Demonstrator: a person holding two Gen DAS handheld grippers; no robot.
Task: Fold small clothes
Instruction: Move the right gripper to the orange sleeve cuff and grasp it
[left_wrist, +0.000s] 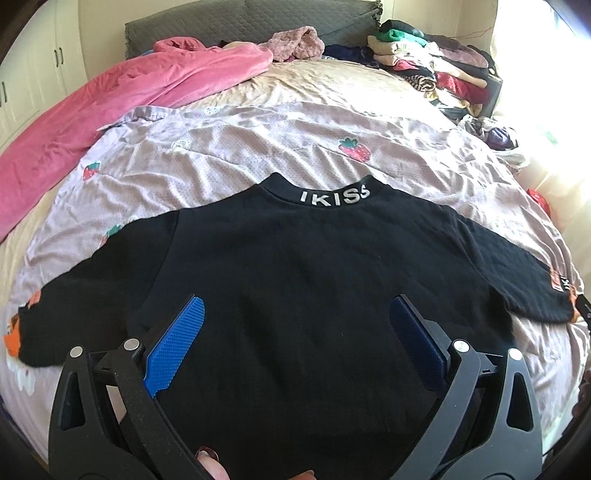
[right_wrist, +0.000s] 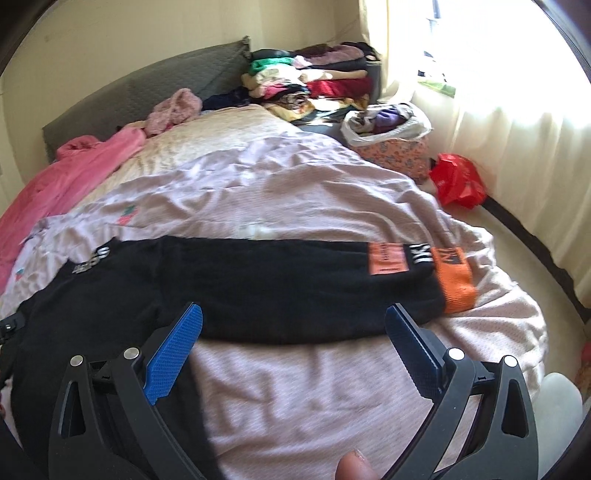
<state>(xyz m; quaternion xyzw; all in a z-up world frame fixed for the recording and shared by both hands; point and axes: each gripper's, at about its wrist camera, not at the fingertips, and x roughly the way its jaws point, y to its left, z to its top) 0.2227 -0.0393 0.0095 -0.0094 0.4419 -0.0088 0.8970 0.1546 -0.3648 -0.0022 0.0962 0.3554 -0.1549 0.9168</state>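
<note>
Sweater (left_wrist: 295, 277) flat | hem cut off | left hand-held gripper (left_wrist: 295, 347) agape

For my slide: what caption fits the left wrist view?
Open left gripper above black knit sweater spread flat on bed.

Sunlight floods through a curtained window (right_wrist: 491, 122) beside the bed (left_wrist: 314, 77) with its grey headboard (left_wrist: 236, 22).
</note>
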